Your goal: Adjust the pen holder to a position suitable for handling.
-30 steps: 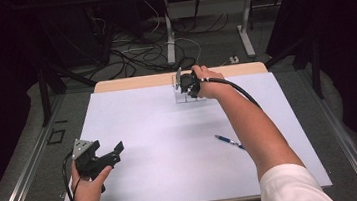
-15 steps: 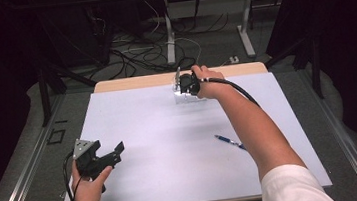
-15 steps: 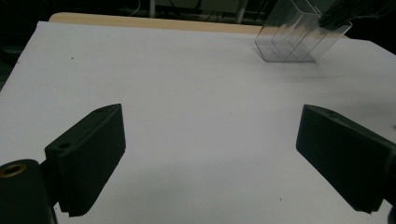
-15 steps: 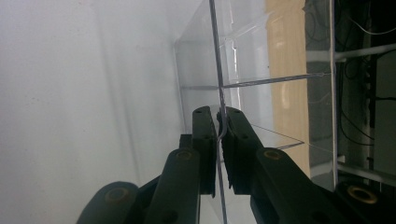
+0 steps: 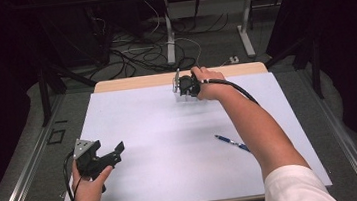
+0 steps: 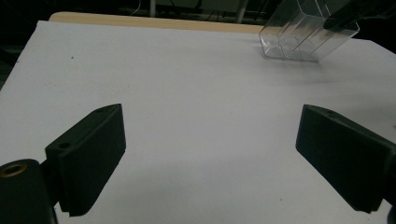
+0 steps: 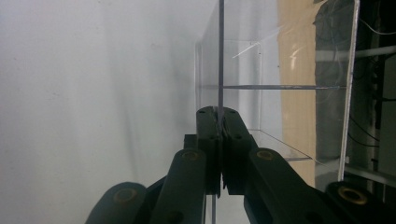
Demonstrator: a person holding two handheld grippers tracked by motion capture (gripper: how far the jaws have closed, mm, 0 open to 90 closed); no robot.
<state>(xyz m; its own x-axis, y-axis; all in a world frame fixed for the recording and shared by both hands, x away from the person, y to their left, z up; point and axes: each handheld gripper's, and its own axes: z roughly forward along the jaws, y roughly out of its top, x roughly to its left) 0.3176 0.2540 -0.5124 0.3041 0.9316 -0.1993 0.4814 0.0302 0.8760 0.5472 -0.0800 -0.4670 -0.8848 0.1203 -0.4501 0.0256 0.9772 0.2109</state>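
A clear plastic box [image 5: 180, 86] with several compartments stands at the far middle of the white table sheet [image 5: 171, 146]. My right gripper [image 5: 188, 85] is shut on one thin wall of the clear box [image 7: 261, 93], the jaws pinching the wall's edge. The same box [image 6: 303, 35] appears tilted at the top right in the left gripper view. My left gripper [image 5: 107, 156] is open near the table's front left, held just above the sheet, with nothing between its wide-spread fingers [image 6: 88, 149]. A blue pen [image 5: 232, 142] lies on the sheet to the right, beside the right forearm.
A wooden table edge [image 5: 134, 81] runs along the far side of the sheet. Beyond it are cables and table legs on the floor [image 5: 161, 47]. A metal rail [image 5: 23, 177] runs along the left side.
The right gripper and the clear box have shifted slightly, the box tipping a little in its grip. The left gripper has stayed in place.
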